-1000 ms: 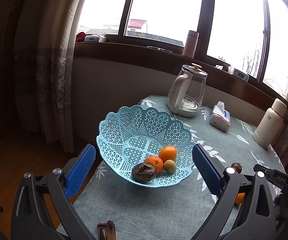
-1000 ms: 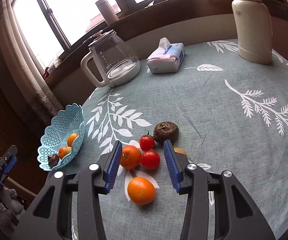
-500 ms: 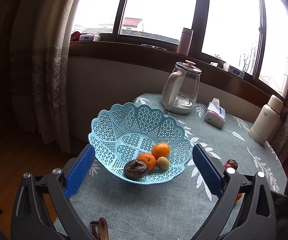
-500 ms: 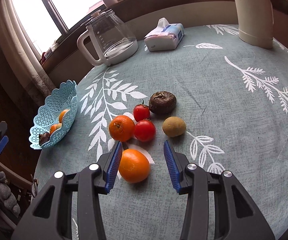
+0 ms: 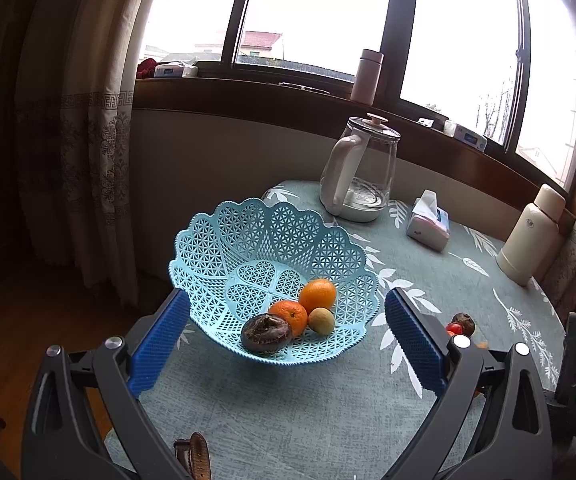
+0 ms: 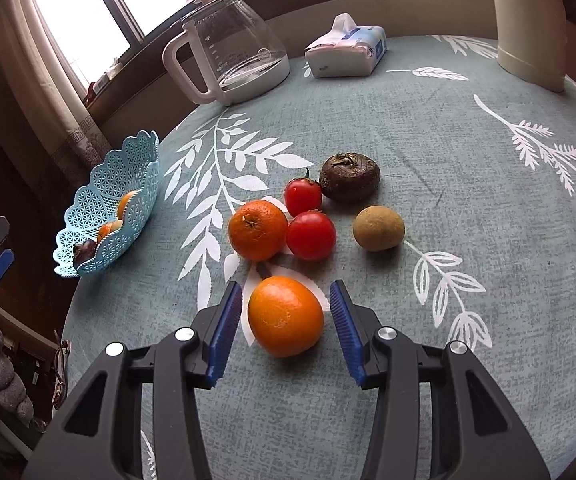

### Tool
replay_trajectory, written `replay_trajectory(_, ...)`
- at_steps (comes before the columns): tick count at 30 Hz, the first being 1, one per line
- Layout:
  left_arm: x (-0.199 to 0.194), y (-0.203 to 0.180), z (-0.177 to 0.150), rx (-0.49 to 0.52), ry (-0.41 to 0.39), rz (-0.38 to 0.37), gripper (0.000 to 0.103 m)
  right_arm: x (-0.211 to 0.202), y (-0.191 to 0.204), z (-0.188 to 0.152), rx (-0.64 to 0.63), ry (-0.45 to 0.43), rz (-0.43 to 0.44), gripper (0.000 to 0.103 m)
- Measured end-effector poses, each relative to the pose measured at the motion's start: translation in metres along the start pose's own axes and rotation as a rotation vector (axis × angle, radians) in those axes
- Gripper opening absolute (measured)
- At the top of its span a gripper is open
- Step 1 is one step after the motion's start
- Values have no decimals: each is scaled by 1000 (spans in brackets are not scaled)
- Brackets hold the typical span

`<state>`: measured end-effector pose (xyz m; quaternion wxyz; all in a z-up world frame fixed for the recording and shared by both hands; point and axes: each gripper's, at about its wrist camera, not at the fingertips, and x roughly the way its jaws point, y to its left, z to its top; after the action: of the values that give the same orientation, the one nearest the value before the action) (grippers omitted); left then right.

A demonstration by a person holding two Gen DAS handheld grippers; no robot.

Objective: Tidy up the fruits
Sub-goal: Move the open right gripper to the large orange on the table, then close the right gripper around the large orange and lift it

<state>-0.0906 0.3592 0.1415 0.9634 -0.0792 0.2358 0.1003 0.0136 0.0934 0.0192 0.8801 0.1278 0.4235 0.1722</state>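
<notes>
One orange sits on the table between the right claw's wide, untouching jaws — left claw wide, holding nothing.

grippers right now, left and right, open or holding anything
Left gripper: open, empty, framing the blue basket.
Right gripper: open, holding nothing, jaws either side of an orange on the table.

The left claw's arm hides most of the table fruit; a strap is cut off below.

Bright windows over a dark wooden sill, patterned curtain, wooden floor.
</notes>
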Motion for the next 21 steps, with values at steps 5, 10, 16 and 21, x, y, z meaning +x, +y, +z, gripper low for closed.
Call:
replay_trajectory(5, 1, -2, -1, 4, 2, -3, 99, 4, 1, -2, -7, 9, -5, 46)
replay_trajectory(10, 2, -6, -4, 12, 7, -9, 99, 6, 3, -3, -28, 8, -13, 46)
replay_trajectory(16, 7, -16, -8, 33, 21, -22, 99, 5, 10, -6, -96, 5, -44, 41)
replay_trajectory(21, 13, -26, -17, 57, 47, -29, 99, -3, 9, -8, -118, -17, -45, 39)
